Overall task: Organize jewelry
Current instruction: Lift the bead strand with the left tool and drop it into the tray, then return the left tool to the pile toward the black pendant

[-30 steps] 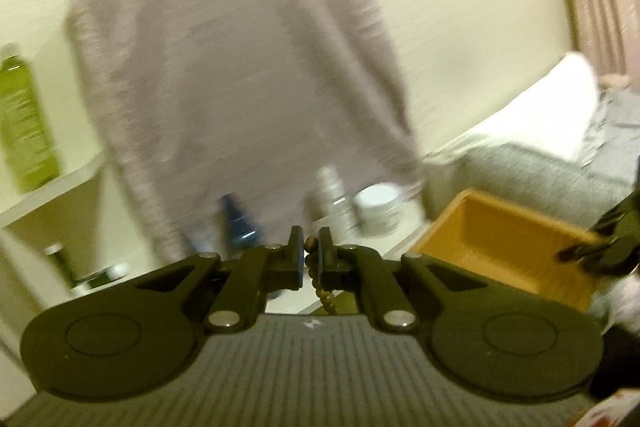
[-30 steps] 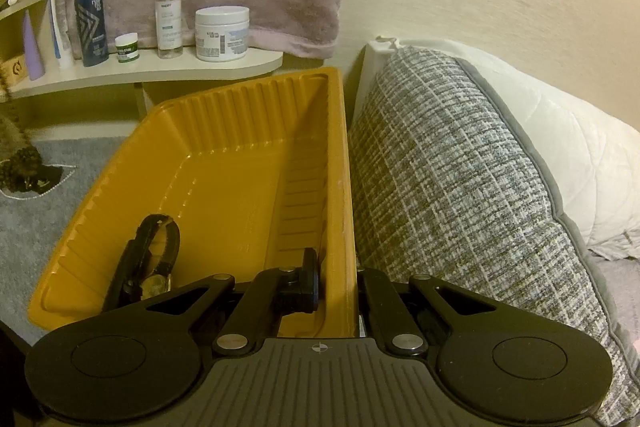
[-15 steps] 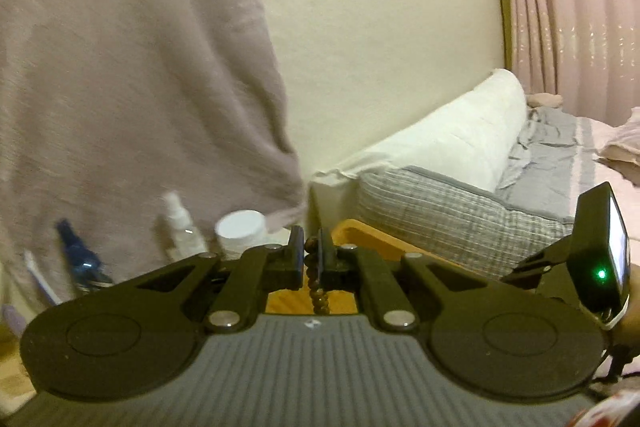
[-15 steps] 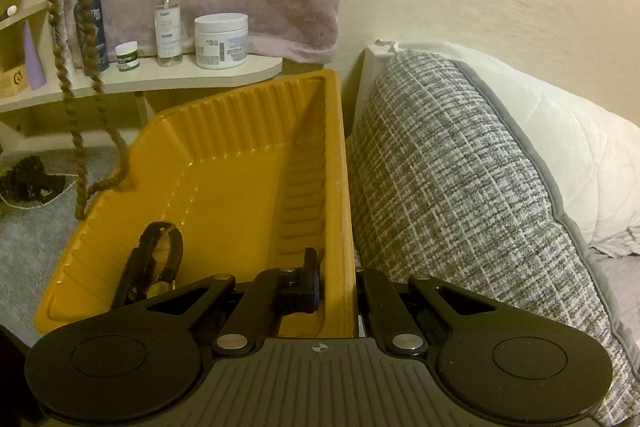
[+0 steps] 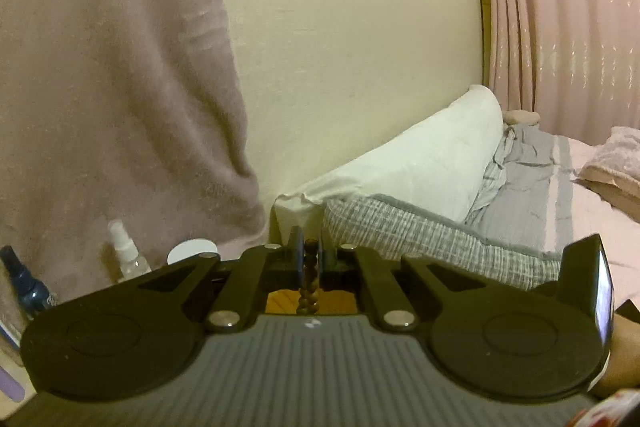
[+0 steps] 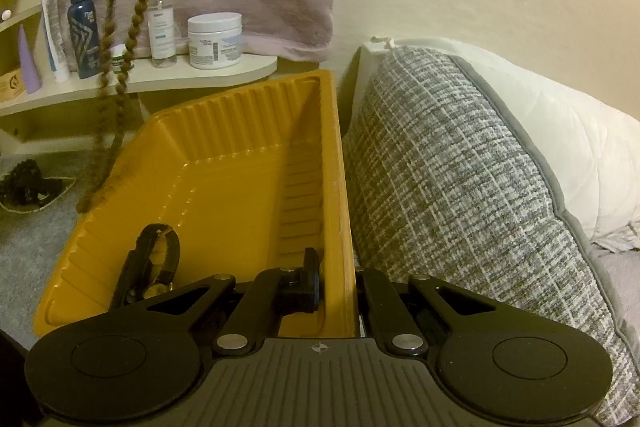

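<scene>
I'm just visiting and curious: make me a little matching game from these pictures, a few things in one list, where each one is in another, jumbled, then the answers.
Things:
1. brown bead necklace
2. black wristwatch
3. white jar
4. grey checked cushion

Places:
A. on the shelf below the hanging towel
B. lying inside the yellow tray
C. dangling from the left gripper by the tray's left rim
D. against the tray's right wall

Pairs: 1-C, 2-B, 3-A, 4-D
</scene>
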A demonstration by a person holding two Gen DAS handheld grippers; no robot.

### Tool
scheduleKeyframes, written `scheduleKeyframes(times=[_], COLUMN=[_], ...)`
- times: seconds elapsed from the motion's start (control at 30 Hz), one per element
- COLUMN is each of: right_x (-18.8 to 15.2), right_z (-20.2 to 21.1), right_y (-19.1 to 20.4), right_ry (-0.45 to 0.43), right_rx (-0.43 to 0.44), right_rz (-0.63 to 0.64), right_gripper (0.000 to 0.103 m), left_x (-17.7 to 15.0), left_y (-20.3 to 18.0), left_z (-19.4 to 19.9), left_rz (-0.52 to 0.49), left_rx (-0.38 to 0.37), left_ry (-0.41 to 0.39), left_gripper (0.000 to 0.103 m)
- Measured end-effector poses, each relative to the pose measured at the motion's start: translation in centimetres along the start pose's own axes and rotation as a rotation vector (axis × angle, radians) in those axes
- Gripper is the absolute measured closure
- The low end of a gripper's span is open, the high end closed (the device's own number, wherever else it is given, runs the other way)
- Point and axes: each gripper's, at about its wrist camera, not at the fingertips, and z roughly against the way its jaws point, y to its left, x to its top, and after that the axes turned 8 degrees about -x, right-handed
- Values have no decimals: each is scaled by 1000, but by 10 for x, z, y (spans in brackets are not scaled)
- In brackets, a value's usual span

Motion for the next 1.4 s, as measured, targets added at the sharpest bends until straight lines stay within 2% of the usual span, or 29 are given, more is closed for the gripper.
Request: scheduleKeyframes(times=[0.1, 0.43, 0.7, 0.77, 0.8, 0.93, 1.13, 1.27, 1.4], right_x=[0, 0, 0, 0, 0, 0, 0, -1, -2], right_z=[0, -1, 0, 0, 0, 0, 0, 1, 1], right_y=[0, -1, -1, 0, 0, 0, 0, -1, -1], right_ry=[0, 4, 5, 5, 4, 5, 4, 5, 6], right_rx=[0, 3, 1, 0, 0, 0, 1, 1, 0], right_rz=[0, -2, 0, 0, 0, 0, 2, 0, 0], right_gripper=[100, 100, 100, 100, 100, 100, 100, 100, 100], left_x=[-6, -57, -70, -71, -72, -81, -112, -143, -174], left_y=[2, 20, 27, 31, 33, 46, 80, 100, 115], left_z=[-5, -30, -32, -25, -21, 3, 60, 98, 123], left_rz=[7, 74, 113, 118, 122, 146, 219, 246, 307], left_rx=[-1, 32, 29, 44, 55, 137, 345, 514, 609], left_ry=[22, 191, 220, 214, 212, 203, 207, 236, 278], left_gripper=[97, 97, 95, 88, 88, 88, 82, 78, 78])
